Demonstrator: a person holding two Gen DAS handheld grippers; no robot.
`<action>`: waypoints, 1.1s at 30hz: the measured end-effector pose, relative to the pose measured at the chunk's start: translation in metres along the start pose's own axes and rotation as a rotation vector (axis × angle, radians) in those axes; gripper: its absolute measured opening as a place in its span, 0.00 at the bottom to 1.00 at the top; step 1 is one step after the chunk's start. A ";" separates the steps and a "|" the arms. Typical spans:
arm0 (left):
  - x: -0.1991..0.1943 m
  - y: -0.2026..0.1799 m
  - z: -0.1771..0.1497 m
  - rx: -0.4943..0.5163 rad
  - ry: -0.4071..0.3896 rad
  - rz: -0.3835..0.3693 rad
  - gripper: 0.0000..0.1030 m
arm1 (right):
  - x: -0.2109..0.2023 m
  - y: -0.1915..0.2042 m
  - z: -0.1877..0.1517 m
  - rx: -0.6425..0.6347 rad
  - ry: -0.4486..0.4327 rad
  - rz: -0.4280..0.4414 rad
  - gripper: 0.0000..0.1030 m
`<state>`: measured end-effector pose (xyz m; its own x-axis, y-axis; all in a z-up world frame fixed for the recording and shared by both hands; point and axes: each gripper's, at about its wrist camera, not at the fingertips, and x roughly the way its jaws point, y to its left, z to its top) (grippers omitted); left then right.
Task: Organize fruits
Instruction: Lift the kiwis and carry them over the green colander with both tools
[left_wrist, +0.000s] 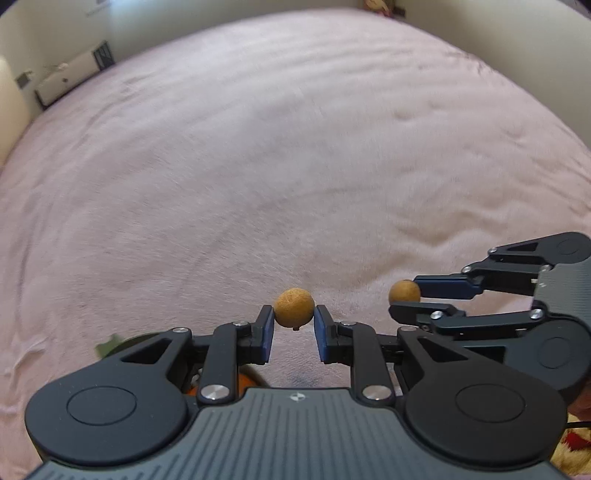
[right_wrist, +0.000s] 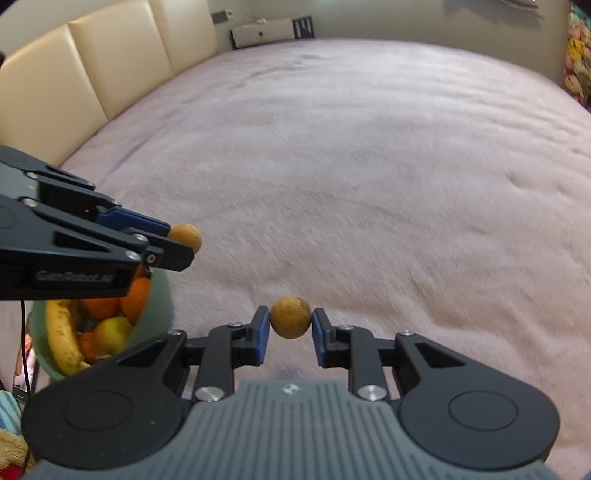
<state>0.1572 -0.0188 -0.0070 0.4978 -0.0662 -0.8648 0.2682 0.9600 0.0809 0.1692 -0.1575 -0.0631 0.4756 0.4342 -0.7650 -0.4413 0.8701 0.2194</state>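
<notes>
Closest in the left wrist view, the left gripper (left_wrist: 294, 326) clamps a small brown round fruit (left_wrist: 294, 308) above the pink bedspread (left_wrist: 258, 166). Beside it, the right gripper (left_wrist: 405, 301) pinches another. From the right wrist view, the right gripper's fruit (right_wrist: 290, 316) hangs mid-bed; the green bowl (right_wrist: 161, 302) of bananas and oranges sits at the bed's near-left edge.

Both grippers look alike: the left gripper (left_wrist: 294, 325) and right gripper (right_wrist: 290, 328) have black linkage fingers with silver screws, blue pads (left_wrist: 266, 338), round black discs flanking a ribbed grey body.
</notes>
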 end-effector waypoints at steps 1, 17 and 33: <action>-0.008 0.002 -0.002 -0.013 -0.015 0.006 0.25 | -0.004 0.003 0.002 -0.007 -0.013 0.005 0.21; -0.078 0.076 -0.062 -0.321 -0.069 0.057 0.25 | -0.041 0.069 0.013 -0.185 -0.155 0.212 0.21; -0.040 0.109 -0.106 -0.582 0.152 -0.098 0.25 | 0.019 0.133 0.014 -0.547 0.031 0.247 0.21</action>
<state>0.0786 0.1179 -0.0159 0.3591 -0.1633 -0.9189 -0.2092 0.9454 -0.2498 0.1305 -0.0304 -0.0400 0.2901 0.5939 -0.7504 -0.8675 0.4943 0.0559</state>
